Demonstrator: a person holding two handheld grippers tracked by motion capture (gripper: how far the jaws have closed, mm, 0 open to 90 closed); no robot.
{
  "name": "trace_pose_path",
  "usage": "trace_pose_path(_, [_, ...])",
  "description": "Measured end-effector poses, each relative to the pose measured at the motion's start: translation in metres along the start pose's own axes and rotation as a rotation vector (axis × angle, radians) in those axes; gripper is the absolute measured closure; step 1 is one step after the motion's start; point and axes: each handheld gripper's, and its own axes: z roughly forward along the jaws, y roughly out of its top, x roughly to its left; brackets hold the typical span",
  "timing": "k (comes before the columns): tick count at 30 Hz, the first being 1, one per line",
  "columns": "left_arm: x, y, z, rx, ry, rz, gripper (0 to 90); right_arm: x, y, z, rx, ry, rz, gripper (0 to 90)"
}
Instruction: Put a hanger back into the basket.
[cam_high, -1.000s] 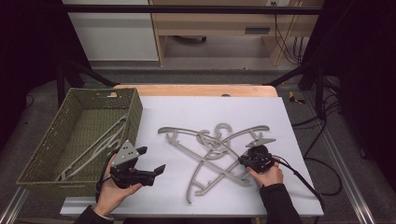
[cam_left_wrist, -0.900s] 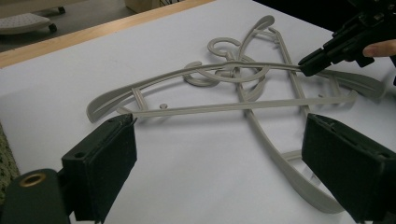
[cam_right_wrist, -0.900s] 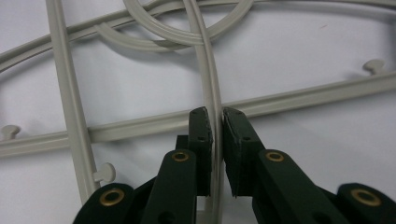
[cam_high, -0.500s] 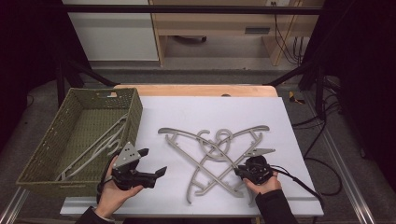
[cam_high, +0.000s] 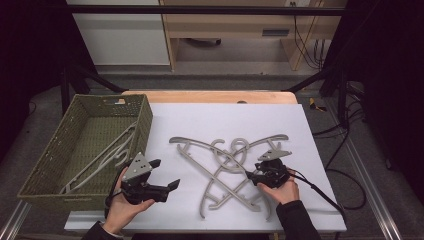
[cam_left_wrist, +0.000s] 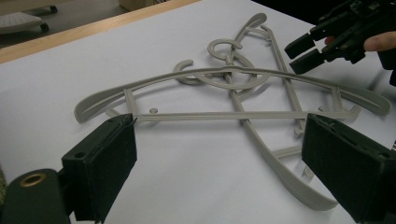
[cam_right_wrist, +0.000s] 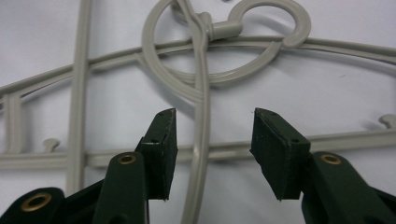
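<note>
White board covers the table (cam_high: 210, 120), with a strip of bare wood along its far edge, and no brand, label or writing can be read anywhere on it. One olive woven basket (cam_high: 60, 150) sits at the table's left side with one grey plastic hanger (cam_high: 102, 155) lying slantwise inside it. Three more grey hangers (cam_high: 227, 167) lie tangled in a crossed heap on the white board toward the right, their hooks overlapping near the middle of the pile. That makes four hangers in all. Two hand-held tools are in use. The left gripper (cam_high: 165, 175) rests low on the board just right of the basket, well apart from the heap, its black jaws spread wide with nothing between them. The right gripper (cam_high: 248, 175) sits at the heap's right side, and its jaws have just been opening. In the right gripper view its pads (cam_right_wrist: 166, 140) stand apart on either side of one thin hanger arm (cam_right_wrist: 201, 140) without pressing on it.
</note>
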Motion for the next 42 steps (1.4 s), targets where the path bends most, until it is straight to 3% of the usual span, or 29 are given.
trace_pose_path(8, [0.001,-0.001,0.002,0.005,-0.005,-0.003,10.1,-0.002,0.008,0.023,0.09,0.034,-0.003,63.8])
trace_pose_path(15, [0.002,-0.002,0.004,0.011,-0.003,-0.007,10.1,-0.005,0.011,0.035,0.116,0.045,0.001,72.7])
trace_pose_path(16, [0.002,-0.002,0.004,0.013,-0.002,-0.007,10.1,-0.004,0.01,0.037,0.137,0.051,0.034,80.4])
trace_pose_path(18, [0.001,-0.003,0.005,0.016,0.002,-0.002,10.3,-0.002,0.01,0.036,0.136,0.035,0.048,81.5])
trace_pose_path(22, [0.001,-0.003,0.006,0.02,0.001,-0.001,10.3,0.0,0.009,0.035,0.134,0.023,0.067,81.8])
trace_pose_path(31, [-0.002,-0.005,0.009,0.031,-0.001,0.003,10.4,0.018,0.007,0.033,0.1,-0.039,0.203,82.1])
trace_pose_path(33, [-0.003,-0.005,0.009,0.031,-0.001,0.003,10.4,0.021,0.006,0.035,0.092,-0.028,0.228,81.9])
trace_pose_path(38, [-0.003,-0.005,0.009,0.031,-0.002,0.002,10.4,0.023,0.004,0.035,0.077,-0.011,0.203,80.8])
trace_pose_path(42, [-0.006,-0.001,0.008,0.026,-0.012,-0.013,10.6,0.023,0.003,0.023,0.016,0.013,0.109,63.0])
